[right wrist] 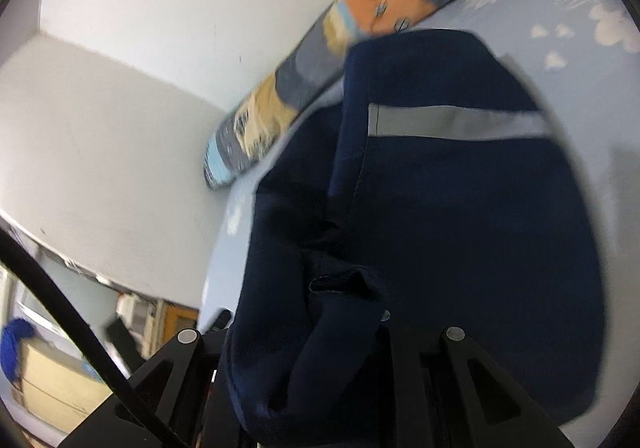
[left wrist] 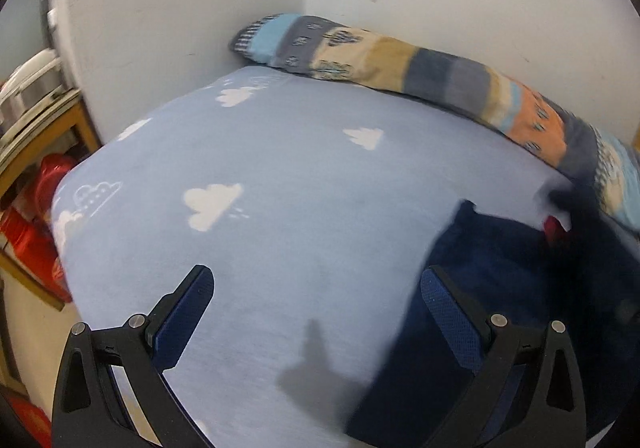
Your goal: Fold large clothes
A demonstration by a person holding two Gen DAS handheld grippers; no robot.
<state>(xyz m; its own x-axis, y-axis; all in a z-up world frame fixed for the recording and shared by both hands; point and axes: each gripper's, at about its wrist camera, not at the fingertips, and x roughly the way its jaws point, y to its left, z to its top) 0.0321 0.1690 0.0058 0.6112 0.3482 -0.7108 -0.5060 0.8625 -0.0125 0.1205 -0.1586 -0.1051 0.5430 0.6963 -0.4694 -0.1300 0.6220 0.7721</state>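
Navy garment (right wrist: 460,207), grey reflective stripe (right wrist: 456,121) across it, lies bunched on the cloud-print bed sheet (left wrist: 280,175), near the striped patchwork bolster (left wrist: 400,59) along the wall. My right tongs (right wrist: 340,328) clamped on a fold of its cloth, tips buried in it. My left tongs (left wrist: 316,304) spread wide, empty, above bare sheet beside the garment's edge.
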